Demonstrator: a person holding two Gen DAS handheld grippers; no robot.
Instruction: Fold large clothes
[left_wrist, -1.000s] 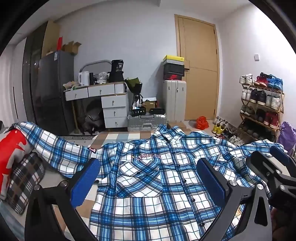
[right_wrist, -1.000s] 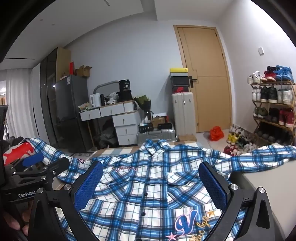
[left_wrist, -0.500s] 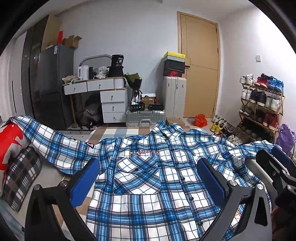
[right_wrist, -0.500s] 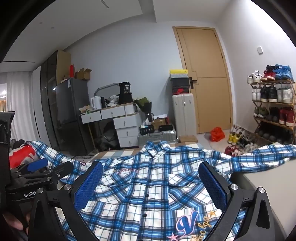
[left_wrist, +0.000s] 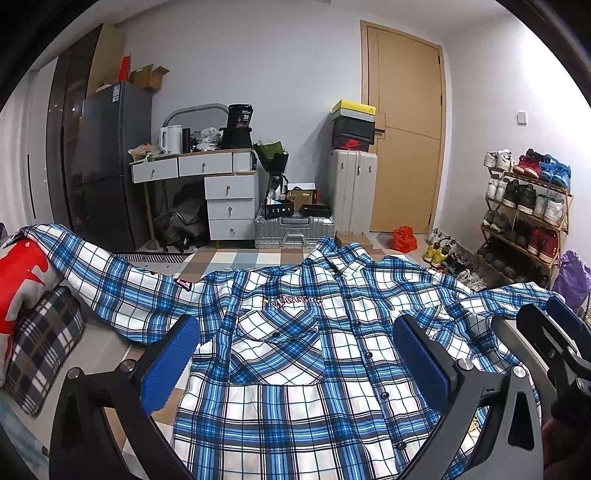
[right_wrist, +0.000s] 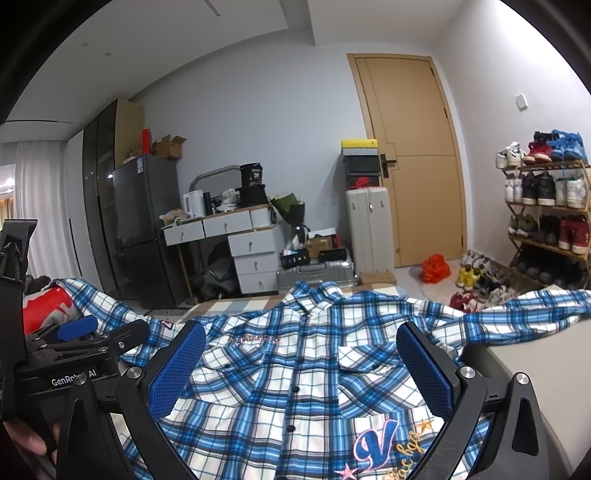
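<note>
A large blue and white plaid shirt (left_wrist: 295, 354) lies spread flat, front up and buttoned, collar at the far end, sleeves out to both sides. It also fills the right wrist view (right_wrist: 295, 369). My left gripper (left_wrist: 295, 358) is open and empty above the shirt's left chest. My right gripper (right_wrist: 301, 365) is open and empty above the button line. The right gripper shows at the right edge of the left wrist view (left_wrist: 554, 339). The left gripper shows at the left of the right wrist view (right_wrist: 85, 343).
A red and grey pillow (left_wrist: 22, 273) and a dark checked cushion (left_wrist: 40, 347) lie under the left sleeve. Beyond the bed stand a fridge (left_wrist: 107, 166), a drawer desk (left_wrist: 207, 184), suitcases (left_wrist: 351, 195), a door (left_wrist: 406, 140) and a shoe rack (left_wrist: 524, 218).
Both grippers have risen and tilted up slightly, so the shirt sits lower in both views. The shirt has not moved and both grippers stay open.
</note>
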